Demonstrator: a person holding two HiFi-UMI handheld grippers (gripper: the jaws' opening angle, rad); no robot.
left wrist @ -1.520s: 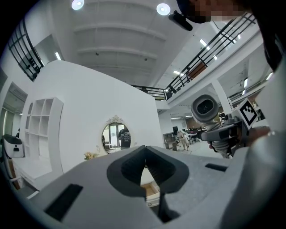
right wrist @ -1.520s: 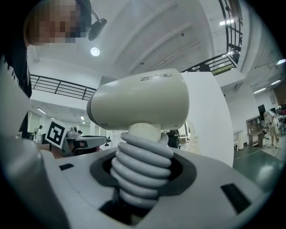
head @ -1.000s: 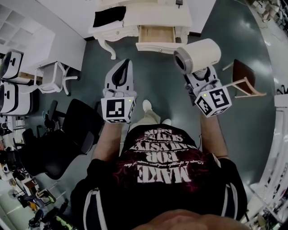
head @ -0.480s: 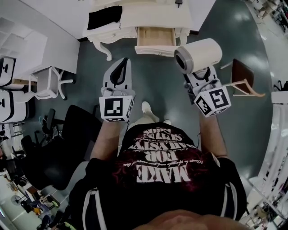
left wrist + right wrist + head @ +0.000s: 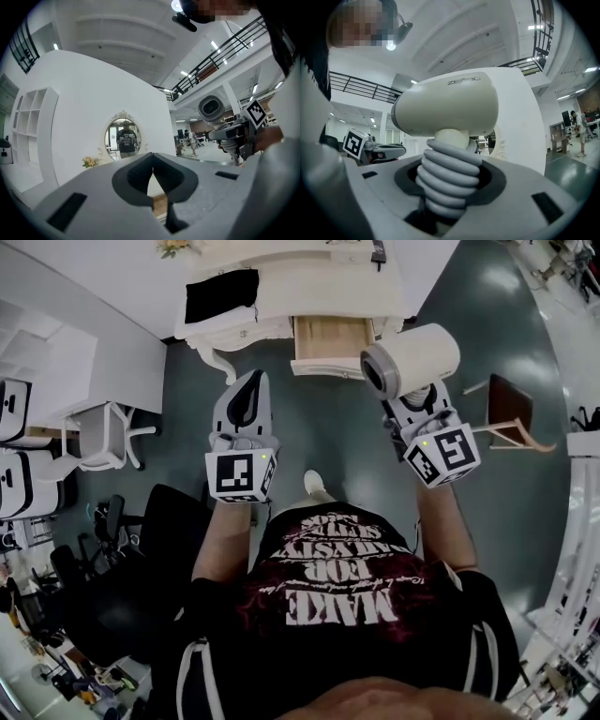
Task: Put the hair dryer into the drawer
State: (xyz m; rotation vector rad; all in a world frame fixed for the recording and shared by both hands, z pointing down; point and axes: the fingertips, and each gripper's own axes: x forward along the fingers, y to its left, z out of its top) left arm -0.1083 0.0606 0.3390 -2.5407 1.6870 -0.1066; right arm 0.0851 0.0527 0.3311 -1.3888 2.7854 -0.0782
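Observation:
A cream hair dryer [image 5: 417, 354] with a ribbed grey handle [image 5: 447, 171] stands upright in my right gripper [image 5: 412, 397], whose jaws are shut on that handle. Its barrel [image 5: 450, 108] lies crosswise above the jaws, grey end to the left. The dryer [image 5: 212, 108] also shows at the right of the left gripper view. My left gripper [image 5: 252, 381] is held level beside it, jaw tips together with nothing between them [image 5: 152, 161]. Ahead, the open wooden drawer [image 5: 330, 336] sticks out of a white dressing table [image 5: 309, 277]; the dryer hangs just off the drawer's right front corner.
A black item [image 5: 221, 294] lies on the table's left. An oval mirror [image 5: 123, 139] and flowers [image 5: 89, 161] stand at the wall. A wooden chair [image 5: 511, 409] is to the right, a white chair [image 5: 103, 423] and black office chairs [image 5: 169, 531] to the left.
The person has stepped nearer the dressing table; both grippers have moved forward together, and the open drawer now lies closer to the dryer. The grip has not changed.

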